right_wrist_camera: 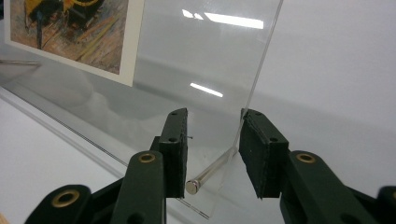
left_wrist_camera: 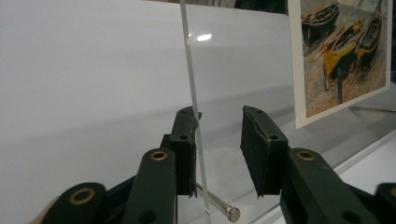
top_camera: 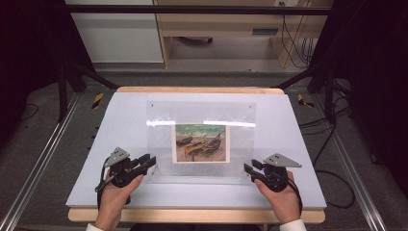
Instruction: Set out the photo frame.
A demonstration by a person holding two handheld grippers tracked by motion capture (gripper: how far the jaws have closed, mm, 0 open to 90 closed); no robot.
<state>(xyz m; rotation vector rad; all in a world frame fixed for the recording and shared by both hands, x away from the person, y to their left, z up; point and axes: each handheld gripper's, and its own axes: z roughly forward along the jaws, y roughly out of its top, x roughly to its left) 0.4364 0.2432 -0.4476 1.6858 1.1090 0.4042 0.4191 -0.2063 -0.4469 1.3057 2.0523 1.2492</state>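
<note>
A clear acrylic frame (top_camera: 202, 113) lies on the white board (top_camera: 120, 125) with a painting of boats (top_camera: 201, 143) in it. My left gripper (top_camera: 151, 161) is at the frame's near left corner and my right gripper (top_camera: 250, 167) at its near right corner. In the left gripper view the sheet's edge (left_wrist_camera: 189, 60) and a metal pin (left_wrist_camera: 219, 205) stand between the jaws of the left gripper (left_wrist_camera: 218, 140). The edge touches one pad and the other pad stands apart. In the right gripper view, the right gripper (right_wrist_camera: 214, 135) likewise straddles the sheet's edge (right_wrist_camera: 266, 56) and a pin (right_wrist_camera: 205, 175).
Metal rails (top_camera: 38, 163) run along both sides of the table. Dark stand legs (top_camera: 62, 82) rise at the back corners. Cables (top_camera: 332, 139) trail on the floor at the right. A wooden cabinet (top_camera: 216, 24) stands behind the table.
</note>
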